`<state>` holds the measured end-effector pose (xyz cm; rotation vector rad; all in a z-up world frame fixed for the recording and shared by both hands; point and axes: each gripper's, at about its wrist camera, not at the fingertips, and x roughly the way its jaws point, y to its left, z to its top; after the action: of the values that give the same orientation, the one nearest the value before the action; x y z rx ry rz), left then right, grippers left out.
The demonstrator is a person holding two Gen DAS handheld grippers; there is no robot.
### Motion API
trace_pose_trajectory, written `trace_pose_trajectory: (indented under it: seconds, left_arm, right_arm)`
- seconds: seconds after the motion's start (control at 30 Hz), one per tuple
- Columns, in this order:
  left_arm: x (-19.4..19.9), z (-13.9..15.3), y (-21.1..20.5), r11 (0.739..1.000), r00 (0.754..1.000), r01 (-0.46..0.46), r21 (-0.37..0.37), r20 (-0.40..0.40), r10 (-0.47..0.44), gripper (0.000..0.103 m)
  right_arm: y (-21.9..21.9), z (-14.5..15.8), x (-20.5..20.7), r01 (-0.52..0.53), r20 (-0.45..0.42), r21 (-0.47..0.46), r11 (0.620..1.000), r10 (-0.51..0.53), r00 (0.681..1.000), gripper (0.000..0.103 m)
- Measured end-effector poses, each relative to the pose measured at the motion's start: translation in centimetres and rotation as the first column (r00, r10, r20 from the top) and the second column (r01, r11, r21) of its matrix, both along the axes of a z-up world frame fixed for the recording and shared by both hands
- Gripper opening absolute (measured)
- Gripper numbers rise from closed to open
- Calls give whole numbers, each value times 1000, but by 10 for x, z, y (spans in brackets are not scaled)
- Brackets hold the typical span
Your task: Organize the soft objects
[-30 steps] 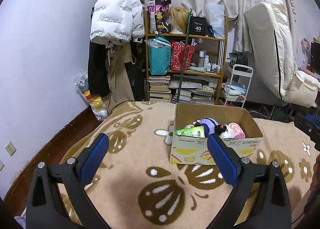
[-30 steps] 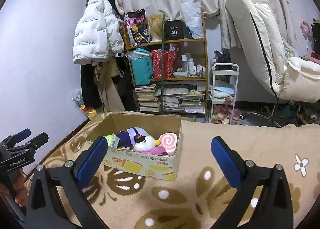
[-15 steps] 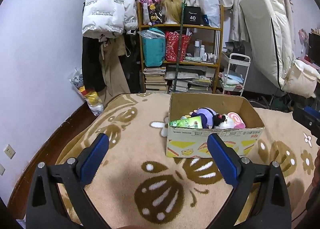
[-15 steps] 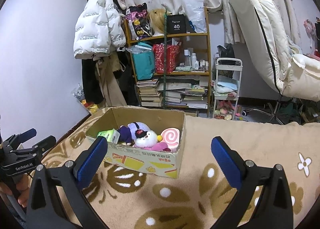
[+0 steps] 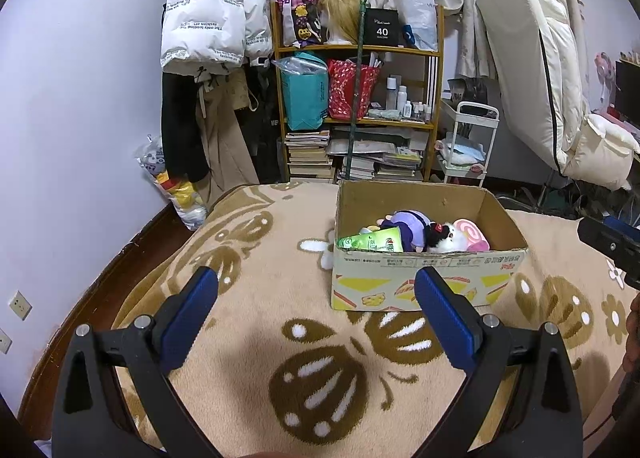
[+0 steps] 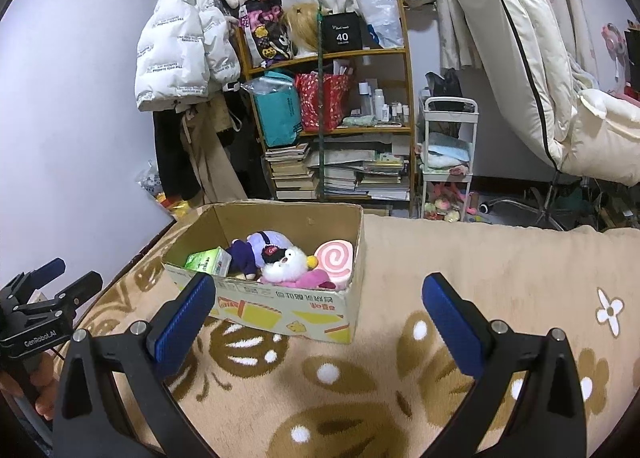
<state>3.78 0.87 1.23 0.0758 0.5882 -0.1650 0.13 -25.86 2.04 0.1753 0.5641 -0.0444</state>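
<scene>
Two blue-padded fingers of left gripper [image 5: 316,298] spread wide, nothing between them, above tan patterned blanket [image 5: 256,322]. Left wrist view: cardboard box [image 5: 424,286] rests on blanket just beyond right finger; inside, green pouch [image 5: 372,244], purple plush [image 5: 408,224], white-and-black plush [image 5: 448,236], pink swirl roll [image 5: 472,236].

Right wrist view: right gripper [image 6: 318,306] fingers likewise wide apart, empty. Box [image 6: 280,310] ahead-left, behind left finger [image 6: 186,318]. Left gripper [image 6: 44,310] visible at left edge, beside blanket [image 6: 400,378].

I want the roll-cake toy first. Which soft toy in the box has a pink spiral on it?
The pink swirl roll plush at the box's right end, beside the white fluffy plush; the purple plush has no spiral.
</scene>
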Motion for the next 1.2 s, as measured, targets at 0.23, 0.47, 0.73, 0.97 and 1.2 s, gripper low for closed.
trace_pose_trajectory:
  seconds: [0.23,0.47,0.73,0.97,1.2]
  left_arm:
    - [1,-3,-1,1000,1000,8,10,-19,-8,98]
    - [2,-8,-7,998,999,27,48,-40,-26,98]
    - [-1,-10,-17,994,998,56,97,-42,-53,98]
    - [-3,-14,-26,986,995,91,139,-57,-83,98]
    - [-8,-9,-25,988,995,95,125,-24,-93,98]
  right_arm:
    - [-1,-2,2,-1,-32,7,1000,1,999,103]
    - [4,-8,6,-25,-72,8,1000,26,997,103]
    - [16,-14,11,-75,-119,-22,997,72,990,103]
    - [43,-24,16,-172,-176,-98,980,153,972,103]
    - [52,-18,9,-186,-117,-123,975,172,978,103]
